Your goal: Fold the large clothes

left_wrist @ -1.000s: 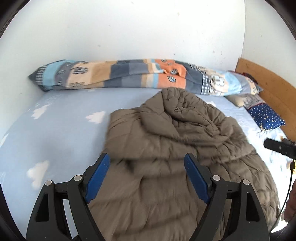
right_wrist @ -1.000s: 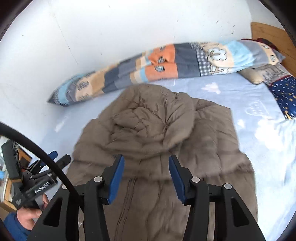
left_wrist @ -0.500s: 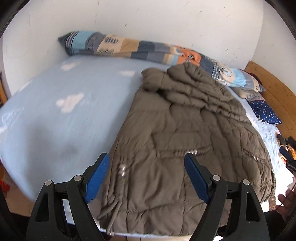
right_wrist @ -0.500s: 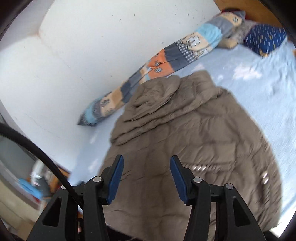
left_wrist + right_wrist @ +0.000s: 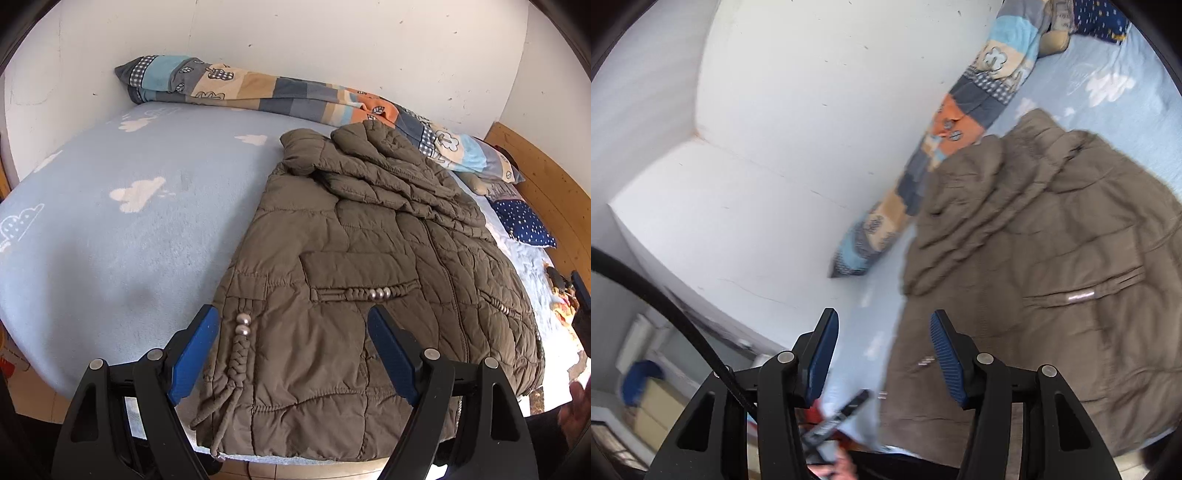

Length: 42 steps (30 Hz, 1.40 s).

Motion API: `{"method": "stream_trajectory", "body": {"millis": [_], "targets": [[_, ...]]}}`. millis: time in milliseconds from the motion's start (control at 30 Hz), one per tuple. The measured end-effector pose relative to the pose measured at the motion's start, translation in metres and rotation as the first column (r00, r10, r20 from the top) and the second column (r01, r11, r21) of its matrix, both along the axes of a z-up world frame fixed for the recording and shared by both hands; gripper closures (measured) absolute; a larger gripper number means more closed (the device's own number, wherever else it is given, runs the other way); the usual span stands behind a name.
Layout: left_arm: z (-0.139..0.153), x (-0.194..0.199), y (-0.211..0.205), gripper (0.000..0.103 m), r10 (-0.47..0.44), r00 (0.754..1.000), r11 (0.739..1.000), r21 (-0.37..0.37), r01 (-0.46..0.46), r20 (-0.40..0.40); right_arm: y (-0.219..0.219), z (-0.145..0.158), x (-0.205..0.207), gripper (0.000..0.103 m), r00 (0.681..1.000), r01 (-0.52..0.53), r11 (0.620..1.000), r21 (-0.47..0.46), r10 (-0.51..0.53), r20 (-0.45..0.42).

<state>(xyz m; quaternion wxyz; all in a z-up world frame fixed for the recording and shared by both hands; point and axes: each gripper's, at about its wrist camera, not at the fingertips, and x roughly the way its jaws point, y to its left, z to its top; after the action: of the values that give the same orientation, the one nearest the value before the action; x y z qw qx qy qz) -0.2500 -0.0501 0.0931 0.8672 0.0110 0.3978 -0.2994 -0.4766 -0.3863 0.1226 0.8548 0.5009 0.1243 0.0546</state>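
1. Bed (image 5: 110,229): the bare part of the light-blue cloud-print cover lies to the left of the garment. Judged use: reserve it as landing space for any fold made leftward.
2. Left gripper (image 5: 291,347): its blue pads are spread wide apart and hold nothing. It hovers over the near hem of the coat (image 5: 351,258).
3. Coat: the quilted brown garment lies front-up on the right half of the bed, hem at the near edge, collar and bunched sleeves at the far end, touching the patchwork bolster (image 5: 280,96).
4. Braided cord (image 5: 236,354): it runs down the left hem corner, carries metal beads, and ends loose at the mattress edge. Tuck it inside the fold; otherwise it is likely to snag or hang out.
5. Recommended grip: take the hem corners through both layers of padding. A shallow pinch on slick quilted fabric will probably slip.
6. Flatten the sleeve pile first; folding over it would likely leave a lopsided bundle.
7. Right gripper (image 5: 882,354): fingers apart, empty, held off the coat's left edge in a motion-blurred view. Steady it before closing.
8. Pillow (image 5: 524,225): the navy dotted cushion sits just beyond the coat's right side; keep the fold off it.
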Motion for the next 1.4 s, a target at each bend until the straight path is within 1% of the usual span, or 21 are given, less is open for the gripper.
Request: {"method": "stream_trajectory", "body": {"millis": [67,133,200,267,300,333,400,500,600,700,767,800,867,900,967,1100,1167,1233,1333,1367,1400], "targets": [[0.003,0.002,0.001,0.021,0.002,1.0,1.0,-0.009,-0.002,-0.002,0.006,0.0,0.005,0.046,0.999,-0.028,0.999,0.028,0.027,0.026],[0.005,0.003,0.002,0.021,0.002,1.0,1.0,-0.007,-0.002,-0.005,0.01,0.002,0.007,0.046,0.999,-0.04,0.999,0.018,0.04,0.008],[0.004,0.006,0.003,0.021,-0.004,1.0,1.0,0.012,0.005,-0.027,0.007,0.004,0.003,0.045,1.0,-0.019,1.0,0.006,0.019,-0.016],[0.002,0.012,0.005,0.021,-0.019,0.997,0.999,0.029,0.021,-0.074,0.001,0.008,-0.002,0.045,0.995,0.014,0.997,-0.071,-0.021,-0.095],[0.001,0.014,0.006,0.021,-0.024,0.995,0.999,0.033,0.027,-0.095,0.0,0.012,-0.006,0.045,0.988,0.035,0.989,-0.143,-0.056,-0.144],[-0.002,0.018,0.008,0.021,-0.034,0.99,0.998,0.048,0.041,-0.138,-0.002,0.017,-0.012,0.044,0.976,0.059,0.973,-0.221,-0.102,-0.19],[-0.008,0.026,0.012,0.021,-0.063,0.975,0.996,0.052,0.076,-0.211,-0.006,0.022,-0.024,0.037,0.949,0.071,0.937,-0.341,-0.168,-0.266],[-0.023,0.046,0.026,0.021,-0.06,0.941,0.996,0.04,0.077,-0.334,-0.024,0.015,-0.042,0.03,0.912,0.062,0.915,-0.398,-0.214,-0.351],[-0.036,0.062,0.04,0.021,-0.012,0.914,0.999,0.028,0.025,-0.406,-0.055,-0.011,-0.061,0.029,0.859,0.042,0.933,-0.356,-0.216,-0.465],[-0.049,0.068,0.045,0.021,-0.016,0.884,1.0,0.0,0.018,-0.468,-0.069,-0.033,-0.07,0.029,0.785,0.019,0.929,-0.369,-0.242,-0.569],[-0.061,0.07,0.049,0.021,-0.015,0.854,1.0,-0.022,0.005,-0.52,-0.077,-0.05,-0.075,0.029,0.772,0.008,0.953,-0.303,-0.198,-0.604],[-0.067,0.07,0.05,0.021,-0.022,0.839,0.999,-0.033,0.004,-0.544,-0.081,-0.06,-0.076,0.029,0.751,0.007,0.961,-0.278,-0.188,-0.632],[-0.069,0.069,0.049,0.021,-0.027,0.83,0.999,-0.041,0.005,-0.557,-0.086,-0.07,-0.078,0.028,0.731,0.014,0.967,-0.255,-0.184,-0.657],[-0.069,0.068,0.049,0.021,-0.033,0.829,0.999,-0.046,0.009,-0.558,-0.091,-0.075,-0.081,0.023,0.722,0.027,0.971,-0.236,-0.182,-0.668],[-0.071,0.066,0.046,0.021,-0.04,0.827,0.999,-0.047,0.016,-0.56,-0.099,-0.081,-0.088,0.016,0.71,0.059,0.975,-0.215,-0.193,-0.677],[-0.078,0.067,0.045,0.021,-0.05,0.814,0.999,-0.047,0.028,-0.579,-0.111,-0.096,-0.091,0.016,0.69,0.093,0.983,-0.157,-0.178,-0.702],[-0.08,0.065,0.043,0.021,-0.06,0.815,0.998,-0.045,0.042,-0.577,-0.113,-0.102,-0.089,0.016,0.691,0.101,0.988,-0.12,-0.156,-0.705],[-0.081,0.065,0.042,0.021,-0.061,0.819,0.998,-0.035,0.05,-0.571,-0.111,-0.11,-0.083,0.016,0.7,0.067,0.996,-0.066,-0.094,-0.708],[-0.084,0.063,0.041,0.021,-0.07,0.819,0.998,-0.035,0.062,-0.57,-0.1,-0.114,-0.068,0.016,0.686,-0.006,0.998,-0.068,-0.045,-0.726],[-0.084,0.063,0.04,0.021,-0.074,0.821,0.997,-0.033,0.067,-0.567,-0.098,-0.113,-0.065,0.018,0.683,-0.018,0.996,-0.082,-0.048,-0.729],[-0.084,0.062,0.039,0.022,-0.081,0.825,0.997,-0.034,0.075,-0.559,-0.095,-0.111,-0.063,0.029,0.682,-0.032,0.995,-0.095,-0.048,-0.73]]}}
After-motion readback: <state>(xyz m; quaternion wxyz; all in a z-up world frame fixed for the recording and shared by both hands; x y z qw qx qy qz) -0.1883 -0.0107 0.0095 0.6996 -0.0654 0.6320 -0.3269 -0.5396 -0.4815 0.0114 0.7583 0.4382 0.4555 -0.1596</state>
